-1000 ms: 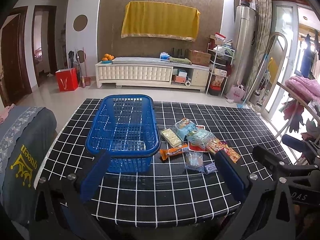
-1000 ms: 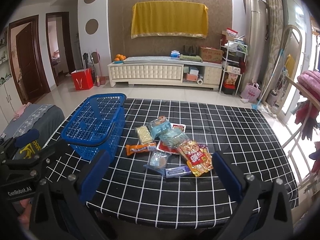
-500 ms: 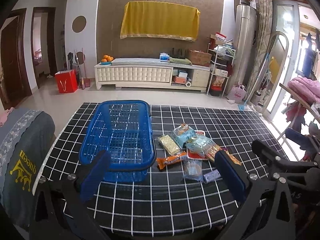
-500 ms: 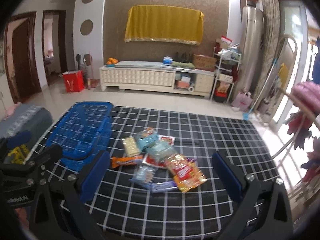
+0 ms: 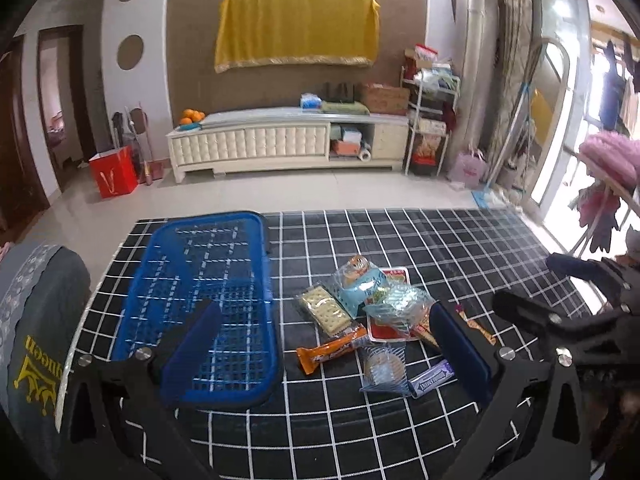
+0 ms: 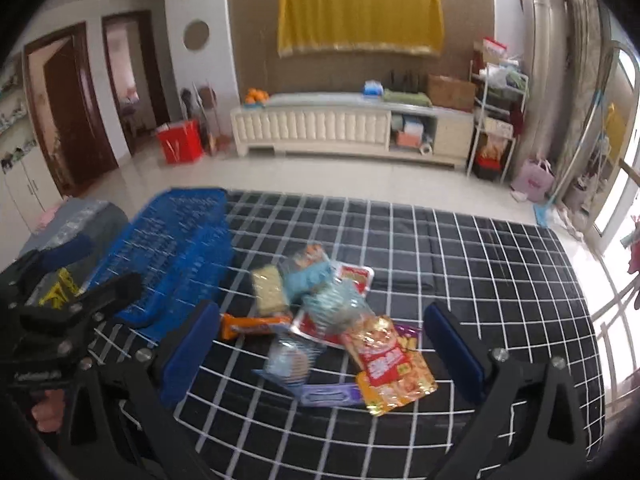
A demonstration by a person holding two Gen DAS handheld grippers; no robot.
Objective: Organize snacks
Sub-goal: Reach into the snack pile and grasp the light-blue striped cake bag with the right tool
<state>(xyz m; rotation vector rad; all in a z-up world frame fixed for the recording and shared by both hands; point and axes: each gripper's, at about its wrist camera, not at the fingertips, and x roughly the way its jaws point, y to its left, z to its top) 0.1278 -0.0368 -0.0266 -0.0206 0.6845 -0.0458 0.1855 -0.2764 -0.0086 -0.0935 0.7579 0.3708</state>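
Observation:
A blue plastic basket (image 5: 160,264) stands empty on the left of the black checked table (image 5: 400,240); it also shows in the right wrist view (image 6: 176,240). A pile of snack packets (image 5: 368,312) lies right of it: a cracker pack (image 5: 322,310), an orange bar (image 5: 330,348), a purple bar (image 5: 432,378) and a red-and-gold bag (image 6: 390,364). My left gripper (image 5: 324,344) is open and empty above the table's near part. My right gripper (image 6: 316,344) is open and empty, its fingers either side of the pile.
A grey cushion with yellow print (image 5: 36,328) sits at the table's left edge. A white TV cabinet (image 5: 280,144), a red bag (image 5: 114,172) and a shelf rack (image 5: 430,120) stand across the floor. A clothes rack (image 5: 608,168) is at the right.
Both grippers have moved forward and lower towards the table. The snacks and basket look larger. The right gripper now frames the snack pile. Nothing was grasped.

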